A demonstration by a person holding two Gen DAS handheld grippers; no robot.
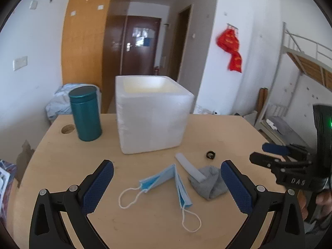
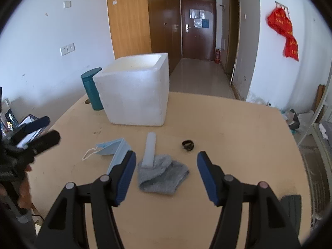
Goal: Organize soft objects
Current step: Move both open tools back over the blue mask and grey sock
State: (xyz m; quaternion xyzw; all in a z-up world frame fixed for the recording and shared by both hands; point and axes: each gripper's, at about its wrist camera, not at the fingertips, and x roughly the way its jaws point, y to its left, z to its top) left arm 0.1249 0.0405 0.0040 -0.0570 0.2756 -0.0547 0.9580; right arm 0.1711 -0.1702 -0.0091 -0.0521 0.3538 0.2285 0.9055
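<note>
Left wrist: left gripper (image 1: pixel 167 175) gapes wide, empty, over the folded mask (image 1: pixel 166 181) on the table (image 1: pixel 145 228). Mask's floppy and light, so I'd pinch the folded edge.

Right wrist: right gripper (image 2: pixel 166 162) is spread open above the sock (image 2: pixel 164 176), soft and bunchy, with the foam strip (image 2: pixel 150 151) resting on it; grab mid-bundle. No readable writing here.

Raised letters reading "DAB" mark the black plastic body of the right tongs (image 1: pixel 257 152), to the right of the white foam box (image 1: pixel 152 114); yellow characters on the red cloth banner (image 2: pixel 285 34) are illegible.
</note>
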